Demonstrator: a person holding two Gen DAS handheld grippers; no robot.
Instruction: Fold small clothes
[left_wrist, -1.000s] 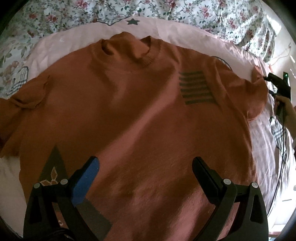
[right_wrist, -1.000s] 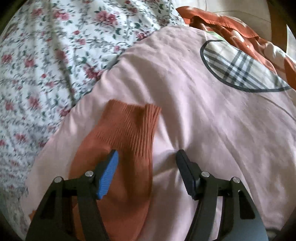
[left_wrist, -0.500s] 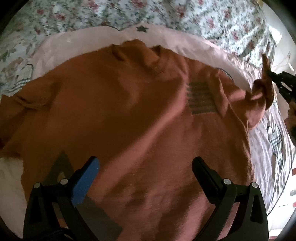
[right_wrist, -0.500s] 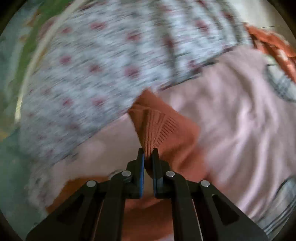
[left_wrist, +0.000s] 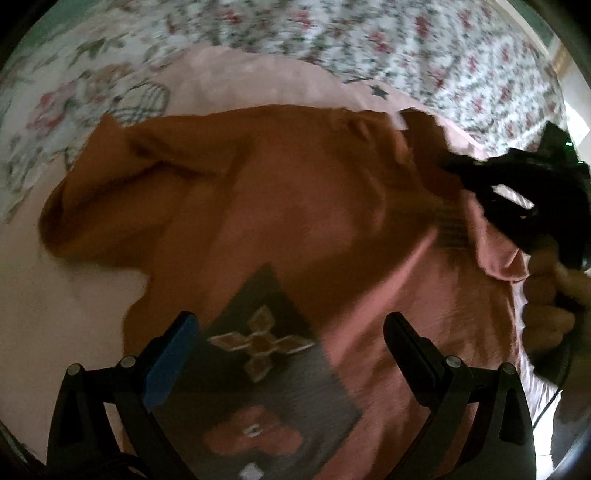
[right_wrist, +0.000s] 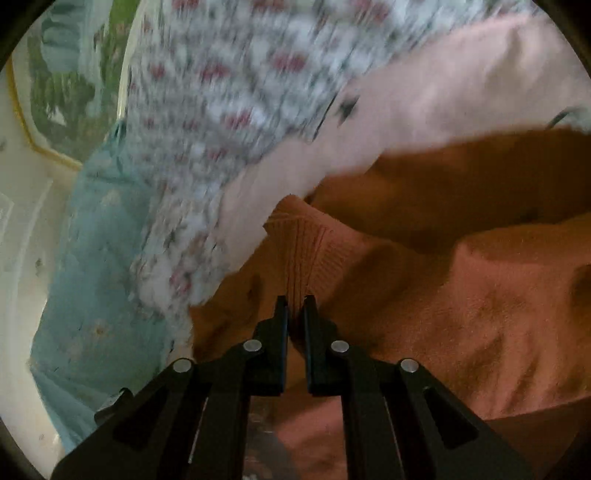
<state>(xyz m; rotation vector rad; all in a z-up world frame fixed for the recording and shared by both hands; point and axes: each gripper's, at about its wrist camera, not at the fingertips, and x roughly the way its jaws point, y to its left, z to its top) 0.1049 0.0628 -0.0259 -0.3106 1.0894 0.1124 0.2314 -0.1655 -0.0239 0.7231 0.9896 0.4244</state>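
One rust-orange sweater (left_wrist: 295, 206) lies on one pink sheet (left_wrist: 66, 288), with one floral quilt (left_wrist: 406, 48) at the far side. Two grippers show: left gripper (left_wrist: 291, 354) and right gripper (right_wrist: 295, 314).

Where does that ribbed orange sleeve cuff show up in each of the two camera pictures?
Left wrist view: the ribbed cuff is at upper right, held by the right gripper.
Right wrist view: the cuff is at centre, pinched just above the closed fingertips.
Shared landmark: the pink sheet under the sweater.
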